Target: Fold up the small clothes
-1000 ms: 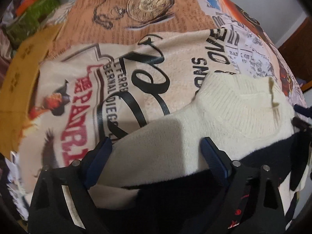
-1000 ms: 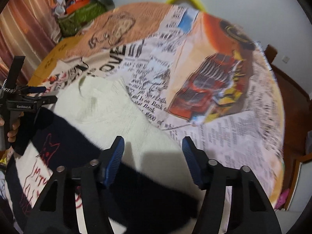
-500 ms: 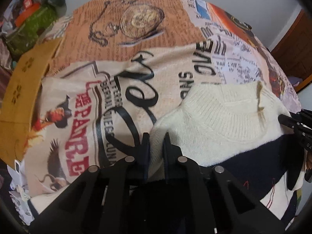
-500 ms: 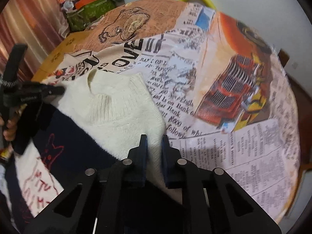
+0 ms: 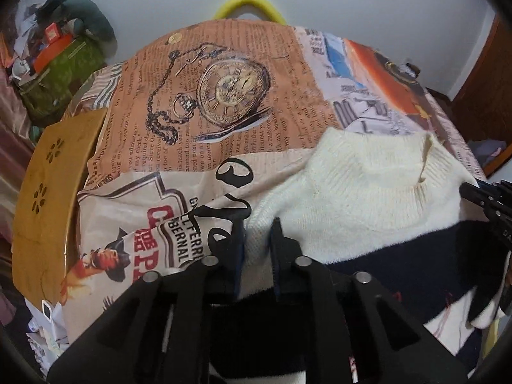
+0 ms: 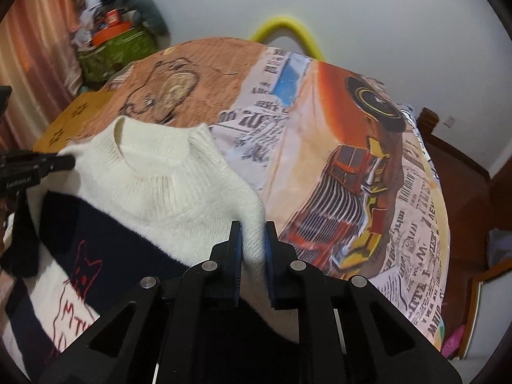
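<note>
A small knit sweater [image 5: 361,198], cream at the top with a dark navy band and red cat stitching lower down, is held up over a table covered with a printed cloth. My left gripper [image 5: 258,228] is shut on its cream left shoulder, pinching a fold of the tablecloth too. My right gripper [image 6: 252,228] is shut on the sweater's [image 6: 166,185] right shoulder. The ribbed collar [image 6: 150,147] faces away from me. Each gripper shows at the edge of the other's view.
The tablecloth [image 5: 224,96] with pocket-watch, newspaper and truck prints covers the table. A yellow wooden stool [image 5: 48,198] stands at the left. A green bag with clutter [image 5: 60,73] sits at the back left. A yellow hoop [image 6: 288,32] leans on the wall behind.
Both grippers were open over the sweater a second ago. They shut on its shoulders and have lifted it and carried it toward the table's far side.
</note>
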`<action>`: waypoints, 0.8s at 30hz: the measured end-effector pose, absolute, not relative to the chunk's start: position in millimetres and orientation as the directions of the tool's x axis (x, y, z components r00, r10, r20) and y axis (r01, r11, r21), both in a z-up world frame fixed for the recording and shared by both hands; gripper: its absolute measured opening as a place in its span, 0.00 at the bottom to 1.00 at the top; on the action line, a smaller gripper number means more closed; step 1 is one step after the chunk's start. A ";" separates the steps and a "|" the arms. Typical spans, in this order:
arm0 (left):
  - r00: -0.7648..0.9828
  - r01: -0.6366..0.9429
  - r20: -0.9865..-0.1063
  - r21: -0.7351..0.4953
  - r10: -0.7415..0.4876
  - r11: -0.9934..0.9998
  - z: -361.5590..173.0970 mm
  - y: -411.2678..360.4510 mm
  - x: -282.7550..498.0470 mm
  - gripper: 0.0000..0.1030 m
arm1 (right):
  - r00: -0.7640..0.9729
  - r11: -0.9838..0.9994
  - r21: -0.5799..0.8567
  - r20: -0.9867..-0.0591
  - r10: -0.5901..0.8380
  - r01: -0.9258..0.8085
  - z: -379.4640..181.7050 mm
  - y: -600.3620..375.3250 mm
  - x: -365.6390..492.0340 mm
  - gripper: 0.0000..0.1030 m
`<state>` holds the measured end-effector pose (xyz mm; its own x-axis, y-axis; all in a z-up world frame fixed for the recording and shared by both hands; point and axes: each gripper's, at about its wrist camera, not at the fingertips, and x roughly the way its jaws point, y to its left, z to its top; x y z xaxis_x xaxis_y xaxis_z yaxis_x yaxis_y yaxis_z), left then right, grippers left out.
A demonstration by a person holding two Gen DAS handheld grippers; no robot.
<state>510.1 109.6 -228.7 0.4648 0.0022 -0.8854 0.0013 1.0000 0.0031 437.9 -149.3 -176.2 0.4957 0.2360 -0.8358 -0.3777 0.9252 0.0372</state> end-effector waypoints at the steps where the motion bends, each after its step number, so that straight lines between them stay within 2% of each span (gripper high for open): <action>1: 0.458 -0.005 -0.889 0.018 0.018 1.000 -232.0 109.1 511.5 0.18 | 0.483 0.928 0.032 -0.847 0.223 -0.372 -181.0 -148.6 441.3 0.15; 4: 0.459 -0.010 -0.888 0.029 0.030 1.000 -231.2 112.2 501.1 0.22 | 0.484 0.935 0.007 -0.854 0.190 -0.355 -182.6 -149.7 436.7 0.16; 5: 0.463 -0.013 -0.886 0.022 0.026 1.000 -227.4 116.3 495.5 0.26 | 0.484 0.933 0.015 -0.852 0.200 -0.359 -180.3 -151.1 433.3 0.19; 7: 0.483 -0.036 -0.876 -0.005 0.013 0.999 -215.1 127.9 481.6 0.46 | 0.494 0.934 0.027 -0.843 0.212 -0.355 -171.8 -153.8 423.6 0.27; 9: 0.513 -0.065 -0.858 -0.023 0.014 0.998 -201.1 140.5 467.3 0.57 | 0.510 0.932 0.043 -0.827 0.236 -0.361 -159.4 -156.1 411.0 0.37; 12: 0.542 -0.114 -0.840 -0.027 0.039 0.993 -178.1 163.0 440.5 0.60 | 0.540 0.924 0.064 -0.795 0.276 -0.378 -137.5 -157.5 389.5 0.45; 14: 0.551 -0.144 -0.833 -0.030 0.055 0.989 -165.6 177.9 419.0 0.66 | 0.556 0.917 0.081 -0.774 0.305 -0.390 -122.9 -158.2 373.8 0.49; 16: 0.564 -0.167 -0.821 -0.005 0.091 0.986 -156.4 190.5 393.1 0.83 | 0.569 0.913 0.094 -0.755 0.326 -0.397 -112.0 -160.6 356.5 0.53; 18: 0.574 -0.180 -0.810 0.019 0.121 0.983 -153.1 199.1 370.7 0.90 | 0.577 0.911 0.100 -0.744 0.336 -0.401 -106.5 -161.9 341.6 0.61; 24: 0.514 -0.254 -0.848 -0.012 0.124 0.967 -175.2 233.9 305.5 0.93 | 0.547 0.906 0.114 -0.764 0.342 -0.408 -119.4 -159.9 305.1 0.63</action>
<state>305.5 233.9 -175.2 0.5144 0.1242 -0.8485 -0.2539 0.9671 -0.0124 305.1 -159.9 -119.4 0.5465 0.3422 -0.7643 -0.4076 0.9060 0.1141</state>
